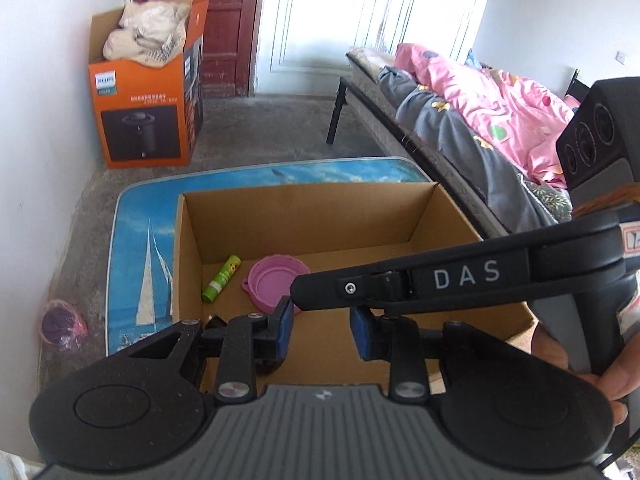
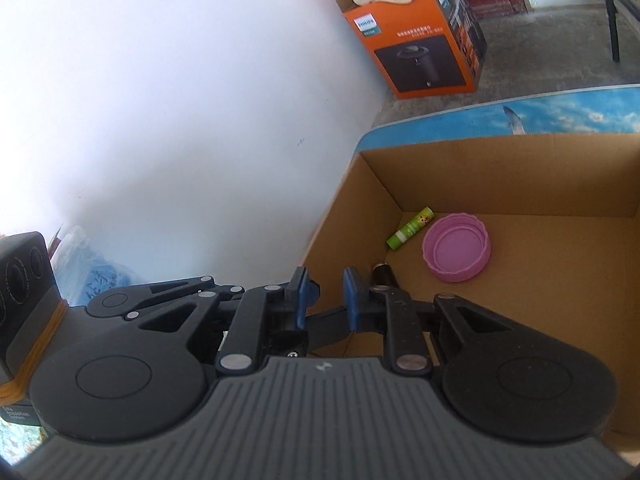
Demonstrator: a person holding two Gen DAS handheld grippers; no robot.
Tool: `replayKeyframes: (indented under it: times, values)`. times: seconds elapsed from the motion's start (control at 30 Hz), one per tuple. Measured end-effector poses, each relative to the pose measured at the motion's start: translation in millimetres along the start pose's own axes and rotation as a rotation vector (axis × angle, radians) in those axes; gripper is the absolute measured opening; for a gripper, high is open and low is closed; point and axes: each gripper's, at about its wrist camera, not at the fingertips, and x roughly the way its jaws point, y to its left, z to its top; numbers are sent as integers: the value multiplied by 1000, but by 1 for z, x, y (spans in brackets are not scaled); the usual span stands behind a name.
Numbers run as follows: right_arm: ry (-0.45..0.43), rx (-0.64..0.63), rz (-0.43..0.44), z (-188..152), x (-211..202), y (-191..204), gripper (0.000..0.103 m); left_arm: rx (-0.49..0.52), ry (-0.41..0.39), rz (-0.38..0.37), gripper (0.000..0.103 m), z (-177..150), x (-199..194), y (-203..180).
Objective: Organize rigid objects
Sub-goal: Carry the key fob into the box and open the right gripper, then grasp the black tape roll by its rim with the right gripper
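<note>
An open cardboard box (image 1: 304, 216) stands on a blue sailboat-print table (image 1: 140, 240). On its floor lie a green tube (image 1: 221, 278), a pink collapsible bowl (image 1: 278, 282) and a small dark cylinder (image 2: 384, 274). My left gripper (image 1: 322, 330) is open and empty above the box's near edge. The right gripper's body crosses the left wrist view (image 1: 460, 284) just above it. In the right wrist view my right gripper (image 2: 326, 298) is open and empty over the box's near-left corner (image 2: 344, 216), with the tube (image 2: 410, 227) and bowl (image 2: 456, 246) ahead.
An orange Philips carton (image 1: 148, 100) stuffed with pale bags stands on the floor by the white wall. A bed with pink and grey bedding (image 1: 480, 120) runs along the right. A pink-wrapped object (image 1: 62, 322) lies on the floor at the left.
</note>
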Motion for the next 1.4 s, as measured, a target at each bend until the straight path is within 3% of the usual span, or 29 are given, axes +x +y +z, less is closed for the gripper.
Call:
replayKeyframes:
  times: [0.13,0.2,0.37,0.6,0.83,1.0,1.23,1.4]
  values:
    - [87,67,-26,15,39,-31,15,-63,115,-15,31,9,42,19]
    - [102,84,-25,19,48,-39,14,-85,137,-15,31,10,53,25]
    - [65,60,13,15,31,-38,17,-61,113,-11,33,6,51,23]
    - [-33,35,45,3,-25,-27,18,11,11,-10,56,-5,8,4]
    - [-147,-35,42,-57,-100,-7,26,85,-129,-25,79,-43,-52,-16]
    - [-201,-73,-15,-118,-126,-3,29,102,-161,-42,87,-83,-71,-29]
    - [-181,-50,-123,-189,-103,-18,30,88,-87,-86,89,-144,-58,-41]
    - [-131,-31,-162,-221,-75,-27,30,89,11,-41,89,-176,-37,-47]
